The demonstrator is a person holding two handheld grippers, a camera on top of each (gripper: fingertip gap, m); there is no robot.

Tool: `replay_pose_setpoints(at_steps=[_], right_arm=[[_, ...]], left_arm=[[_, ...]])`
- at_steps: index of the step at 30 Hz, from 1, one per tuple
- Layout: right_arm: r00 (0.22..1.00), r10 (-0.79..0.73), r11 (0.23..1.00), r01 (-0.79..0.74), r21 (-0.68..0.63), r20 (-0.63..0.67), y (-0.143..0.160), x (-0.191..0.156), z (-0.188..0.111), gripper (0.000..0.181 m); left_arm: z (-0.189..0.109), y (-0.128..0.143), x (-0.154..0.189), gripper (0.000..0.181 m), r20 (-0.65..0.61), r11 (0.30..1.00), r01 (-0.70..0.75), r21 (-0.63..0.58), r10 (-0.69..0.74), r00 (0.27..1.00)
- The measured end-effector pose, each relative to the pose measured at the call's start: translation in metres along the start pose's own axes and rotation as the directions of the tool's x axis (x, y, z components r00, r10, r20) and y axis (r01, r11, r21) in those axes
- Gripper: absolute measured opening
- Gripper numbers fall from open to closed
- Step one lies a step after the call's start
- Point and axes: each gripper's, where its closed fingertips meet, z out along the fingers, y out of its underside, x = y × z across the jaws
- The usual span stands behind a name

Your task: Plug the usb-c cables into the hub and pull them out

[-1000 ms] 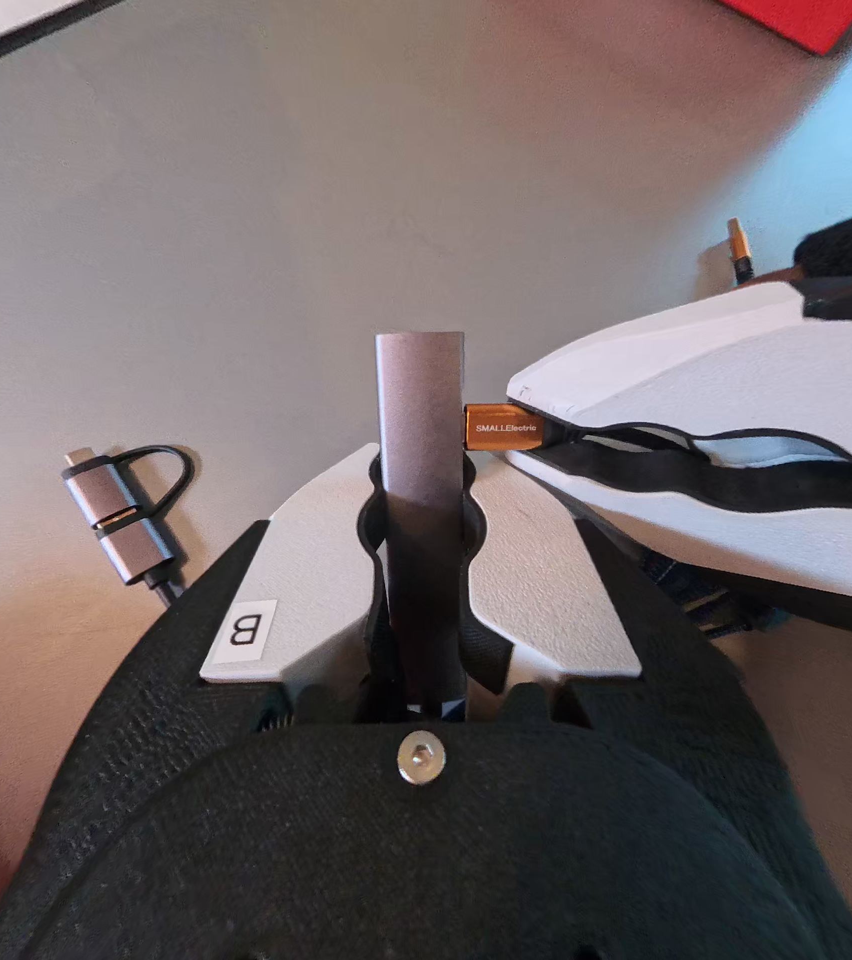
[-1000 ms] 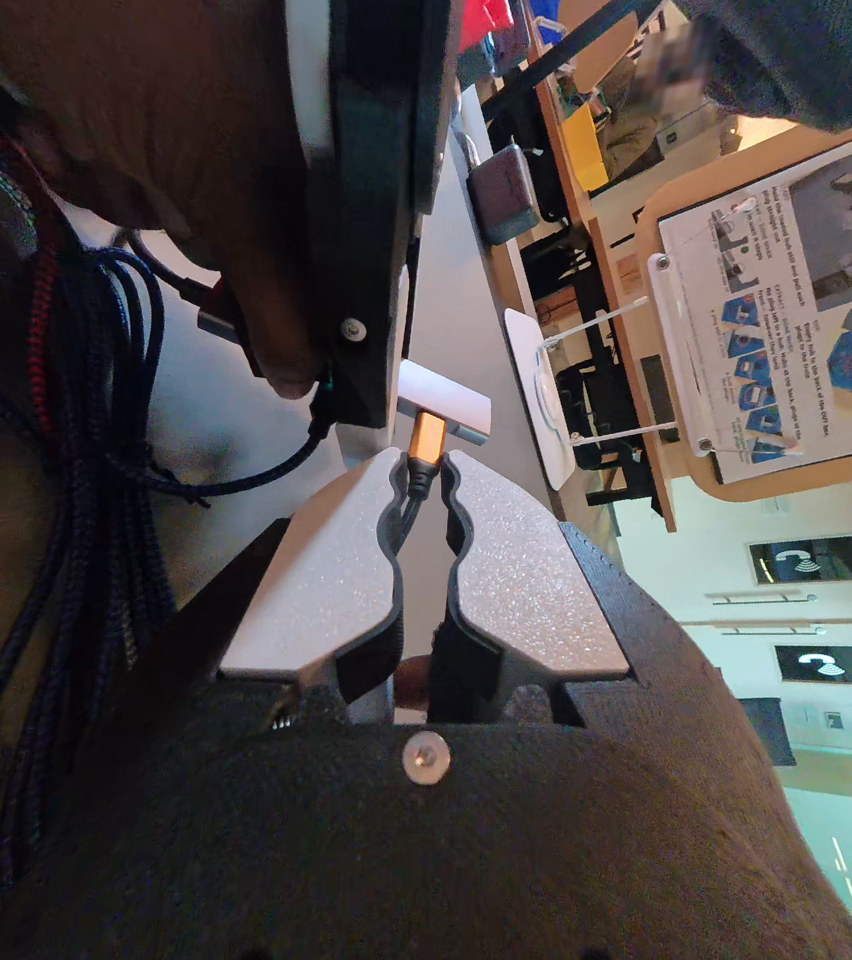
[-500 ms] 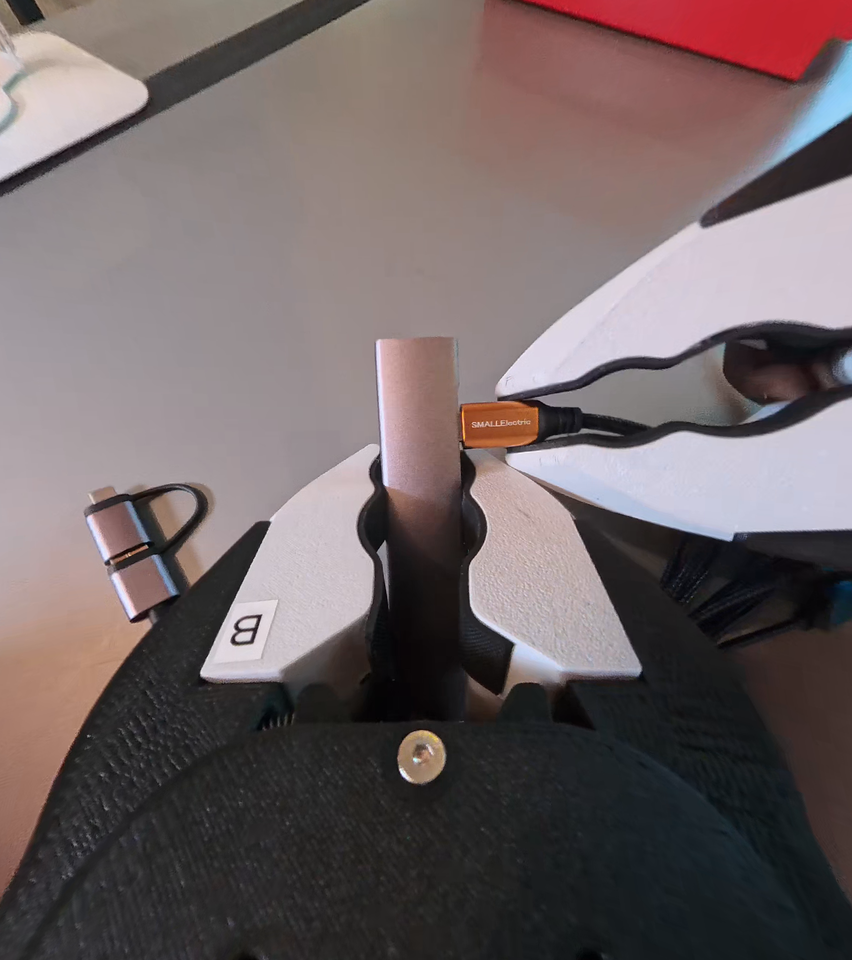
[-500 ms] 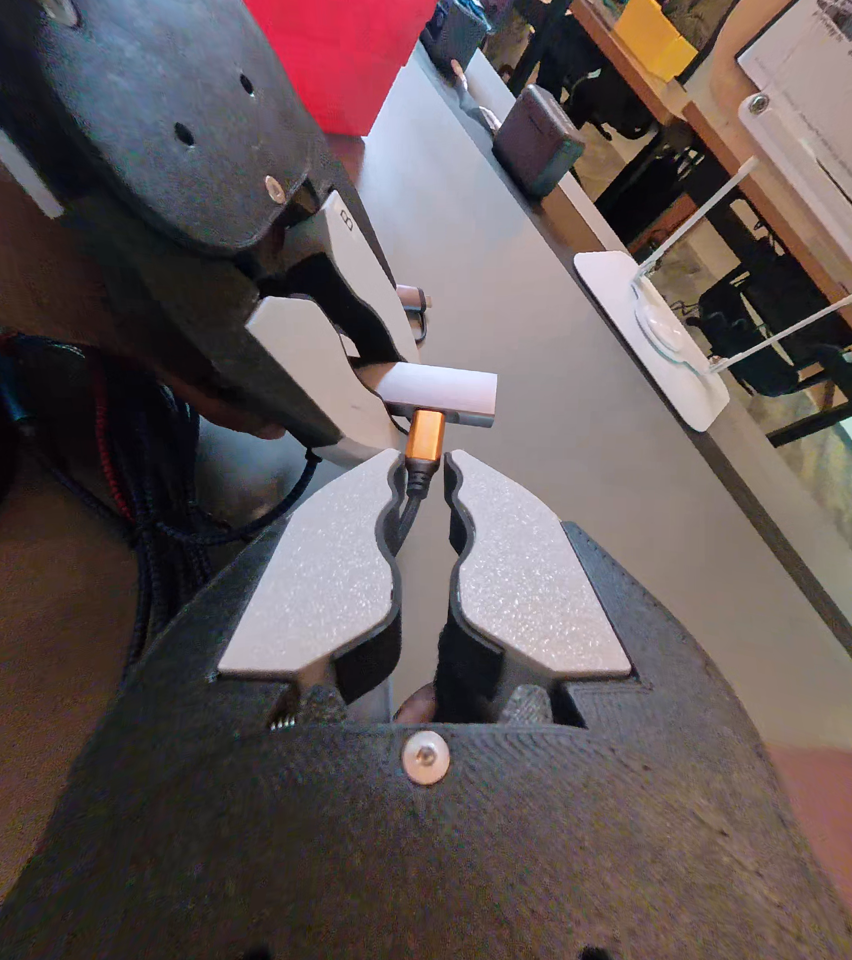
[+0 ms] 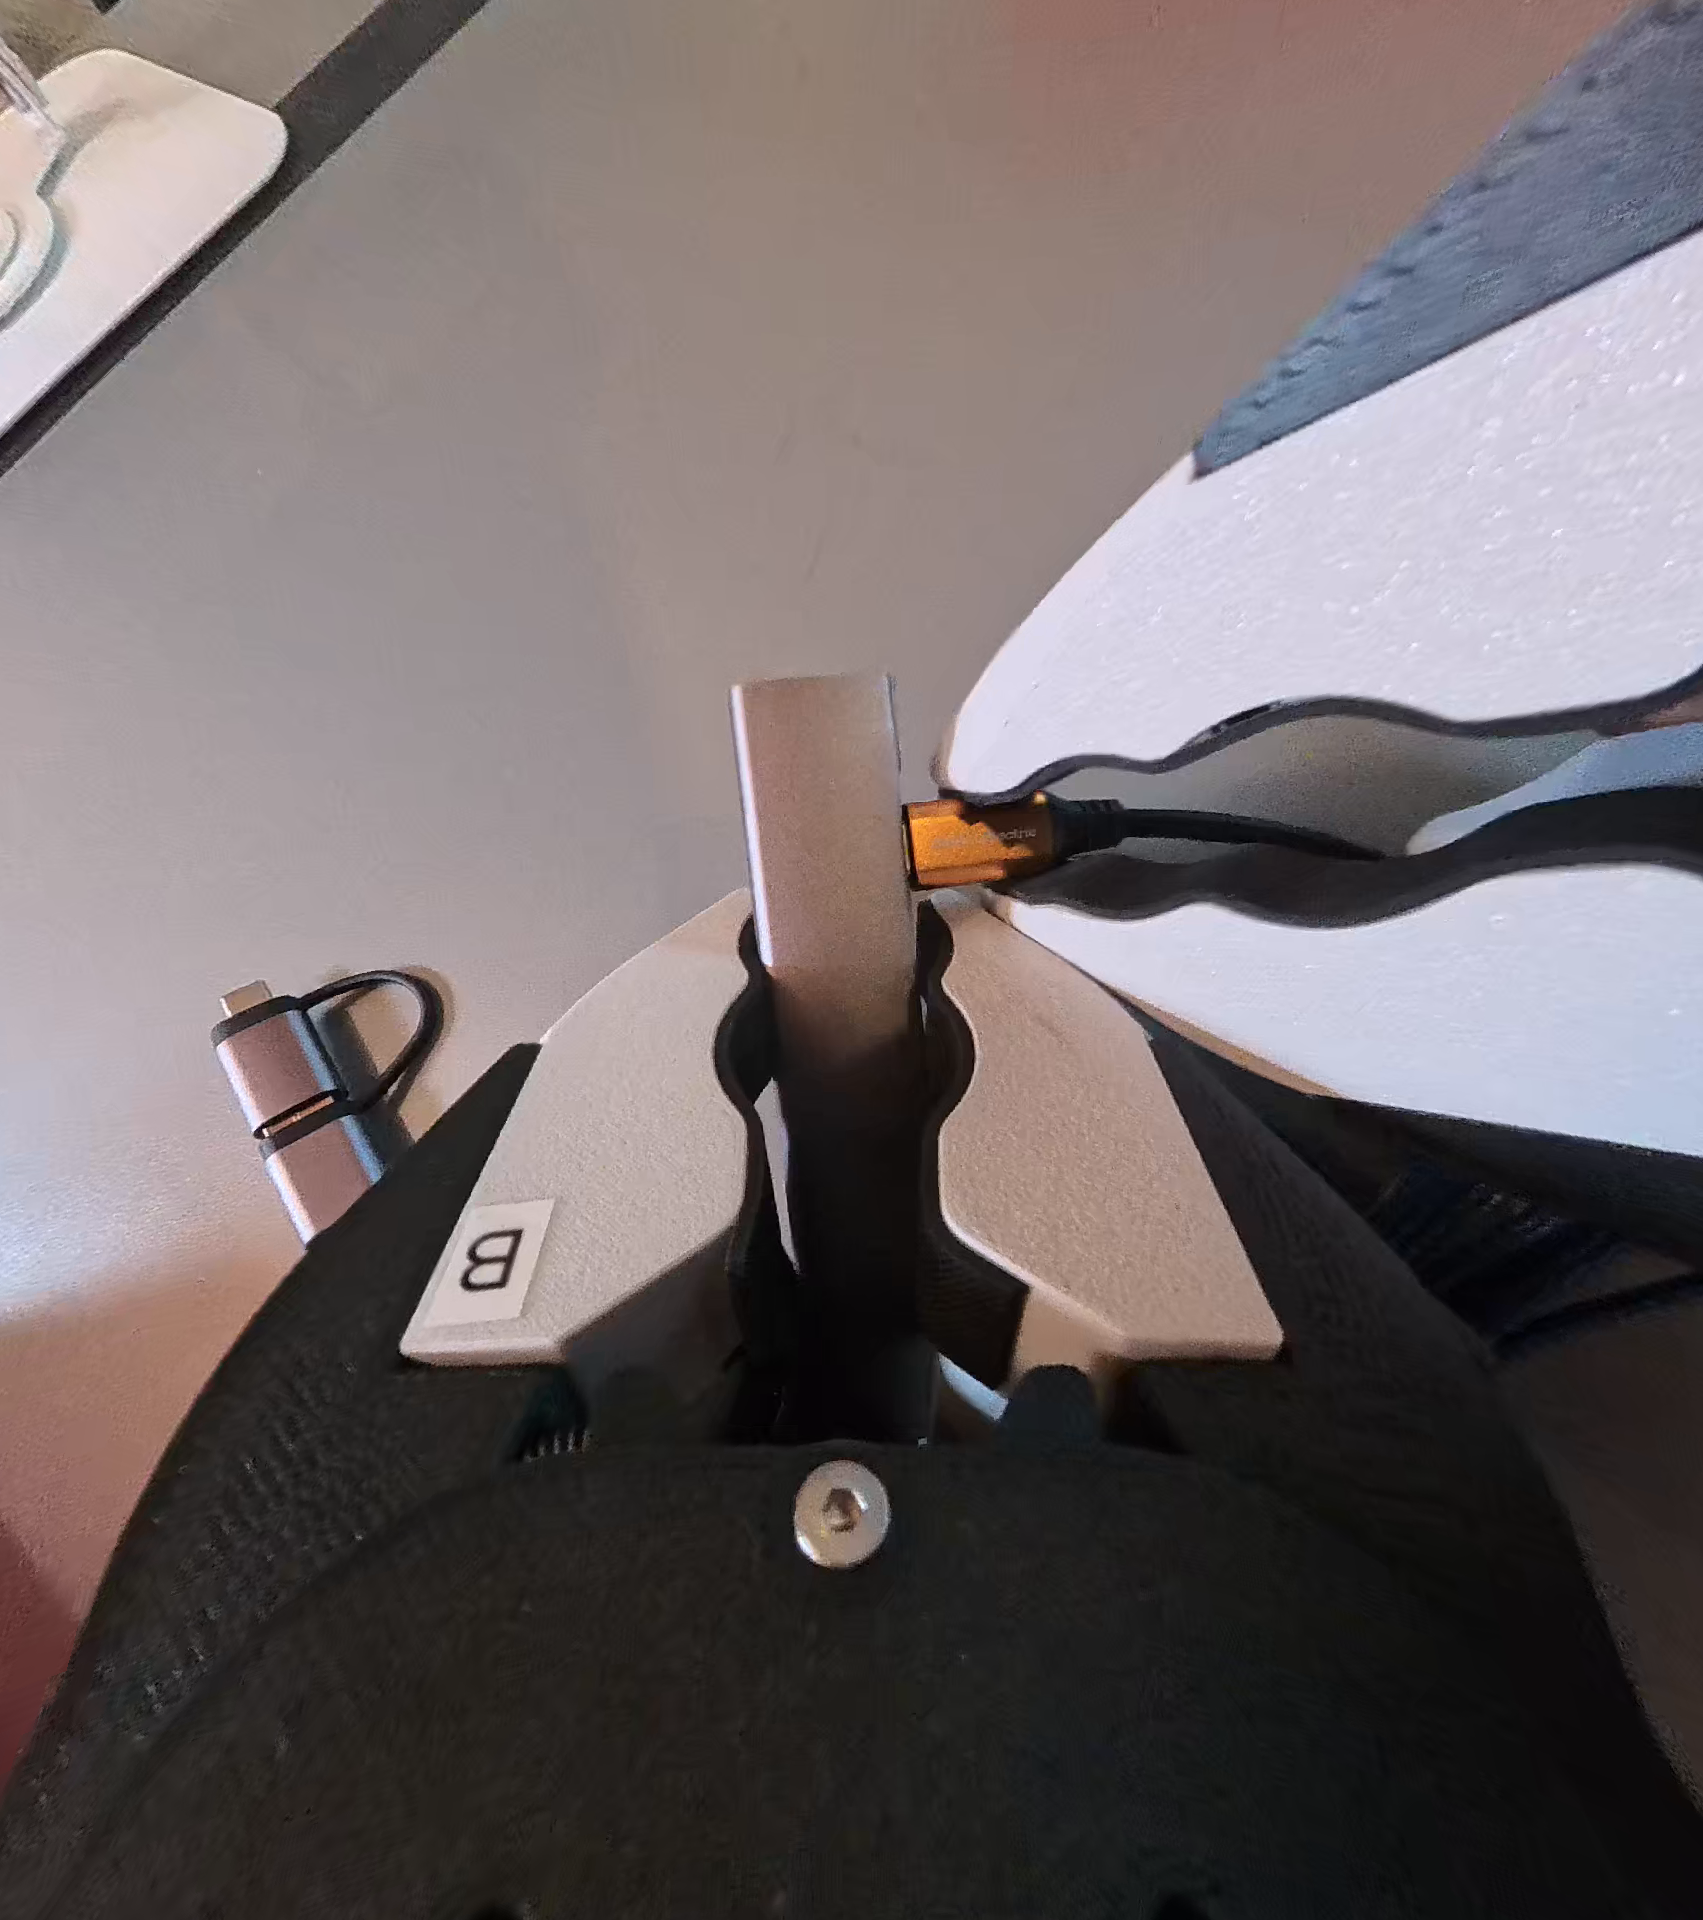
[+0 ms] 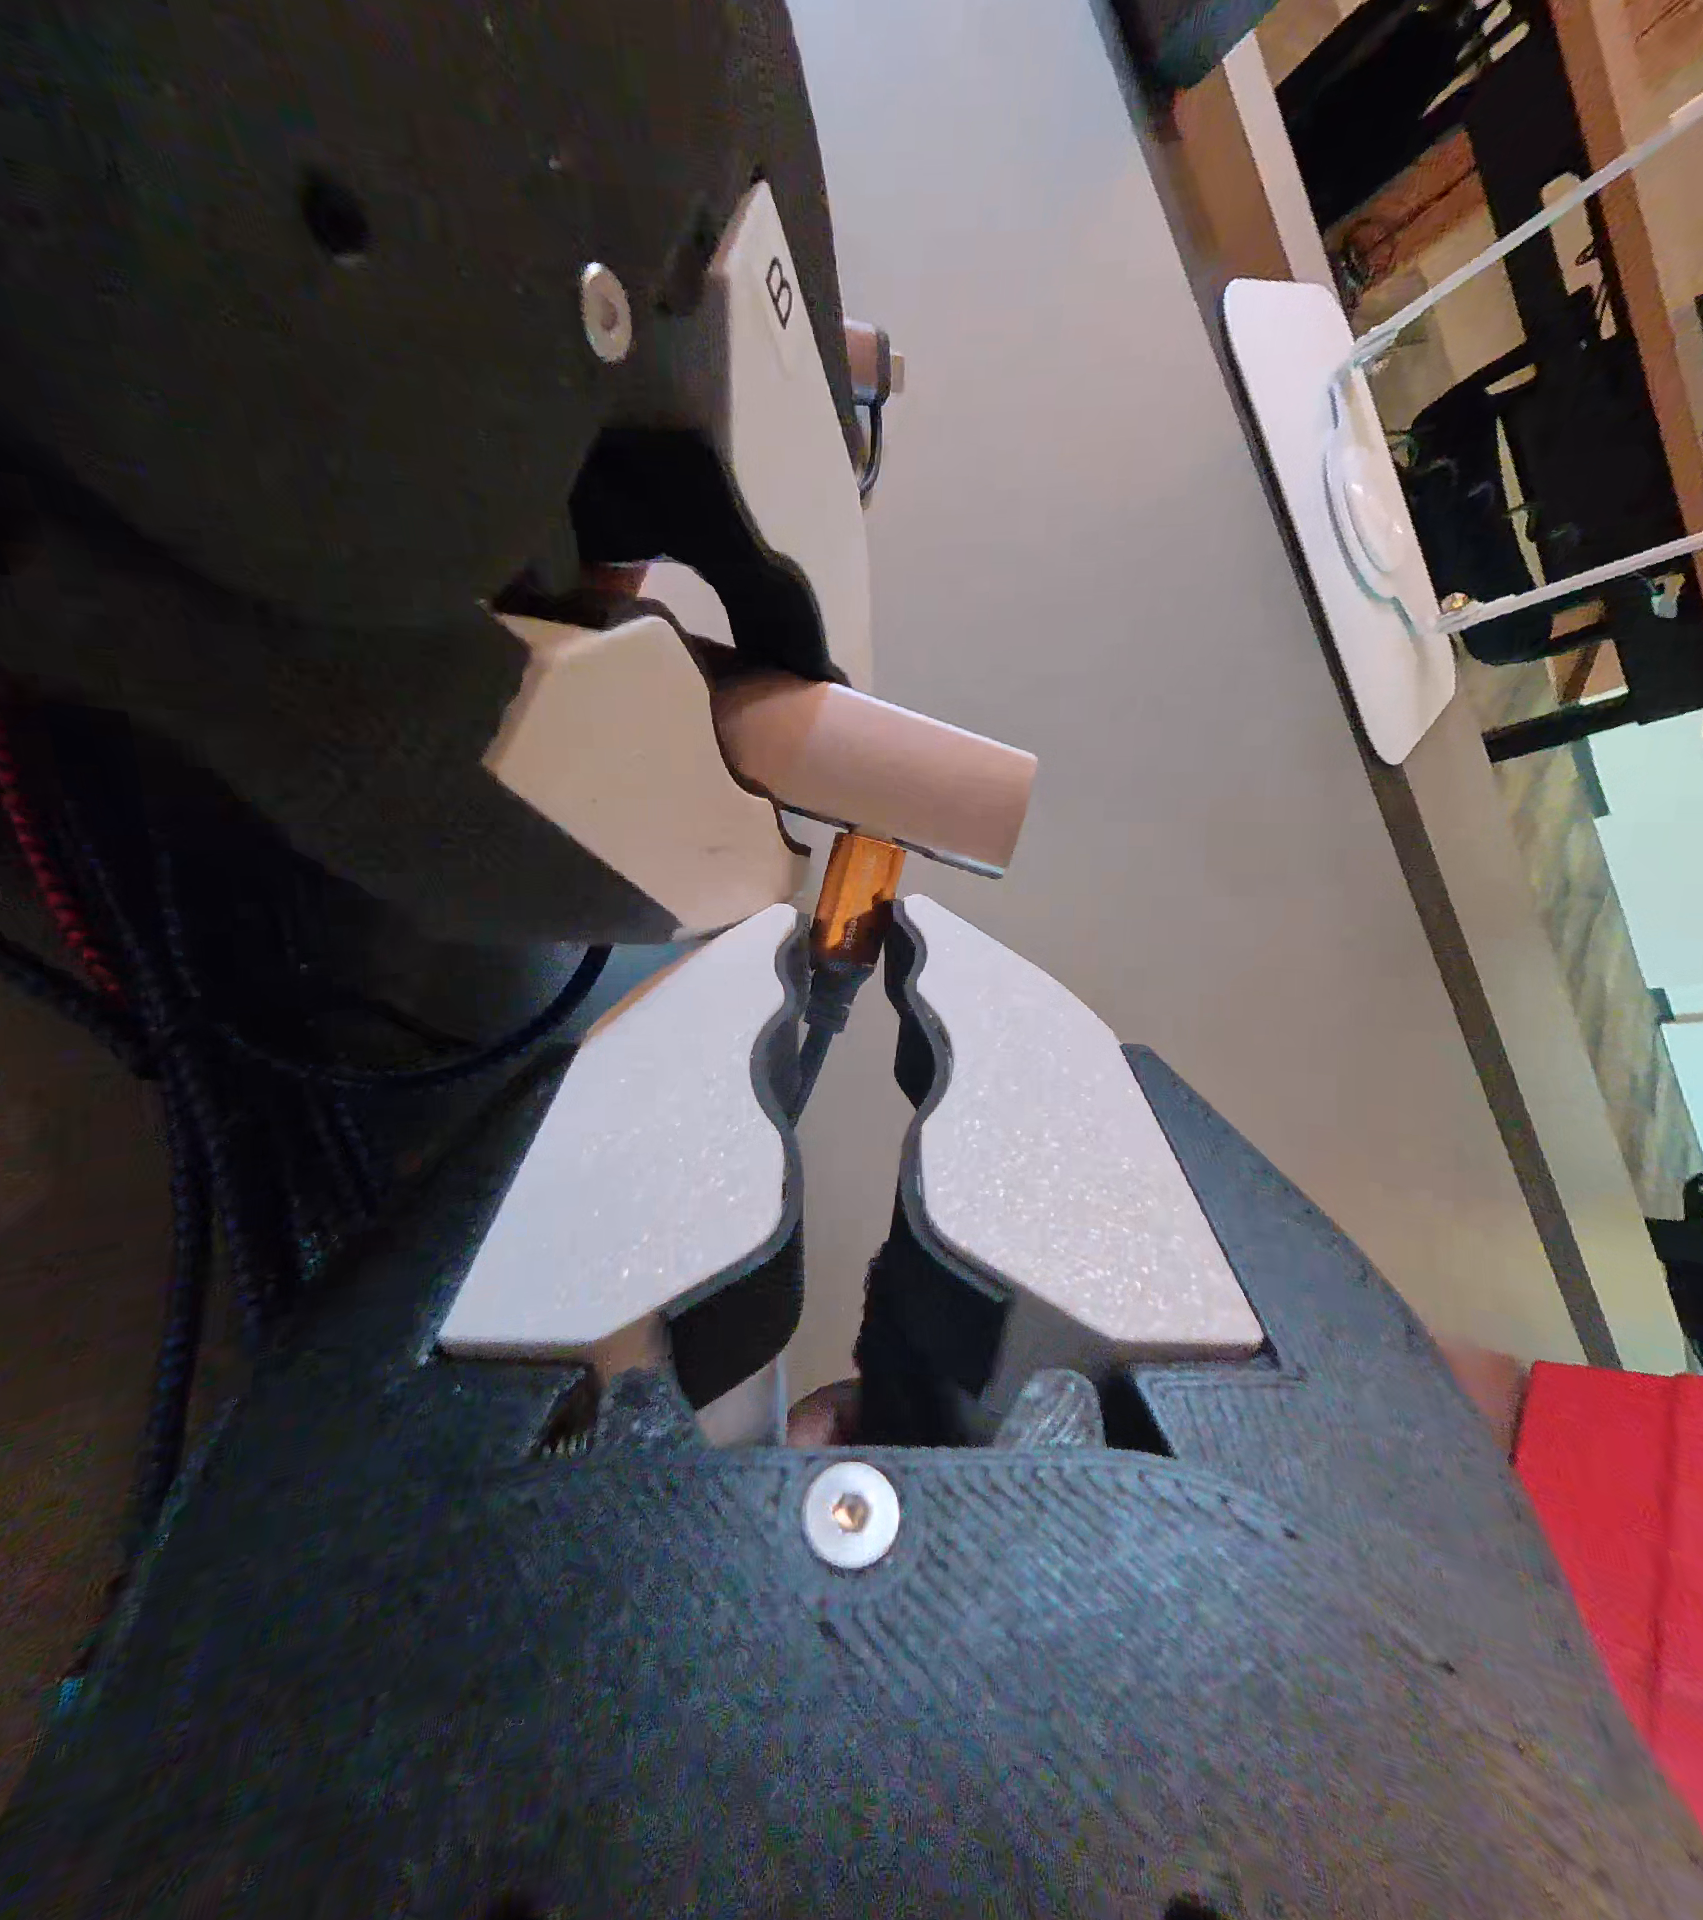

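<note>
My left gripper is shut on a grey bar-shaped hub, which stands up between its fingers. An orange USB-C plug sits in the hub's right side, with its black cable running off to the right. My right gripper comes in from the right and is shut on the plug. In the right wrist view the right gripper holds the rear of the orange plug just under the hub. One finger of the left gripper grips the hub there.
A grey adapter with a black tether loop lies on the grey table left of my left gripper. A white stand base sits at the far table edge. A red cloth and a bundle of braided cables are nearby. My left and right fingertips are right by each other.
Both grippers have tilted and turned together, so the background has swung. The plug stays in the hub. The right fingertips now sit a little farther forward over the plug.
</note>
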Motion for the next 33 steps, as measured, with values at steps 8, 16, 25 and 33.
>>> replay_pose_setpoints(at_steps=[8, 16, 25, 33], right_arm=[[1.000, 0.026, 1.000, -0.026, 0.010, -0.016, 0.001, -0.005, -0.007, 0.013], [0.996, -0.012, 1.000, 0.014, 0.028, -0.083, -0.001, -0.005, -0.013, 0.013], [0.997, 0.053, 0.995, -0.048, 0.085, -0.048, 0.004, -0.016, -0.034, 0.004], [0.991, 0.126, 0.983, -0.132, 0.130, 0.053, 0.012, -0.006, -0.042, 0.004]], left_arm=[[-0.001, 0.000, 0.000, 0.025, -0.030, 0.999, 0.041, 0.007, -0.041, 0.999], [-0.001, -0.001, 0.002, 0.025, -0.089, 0.996, 0.093, 0.010, -0.092, 0.992], [-0.001, -0.001, 0.003, 0.025, -0.073, 0.999, 0.051, 0.012, -0.050, 0.996], [-0.003, -0.008, 0.002, 0.024, -0.082, 0.994, 0.090, 0.056, -0.085, 0.993]])
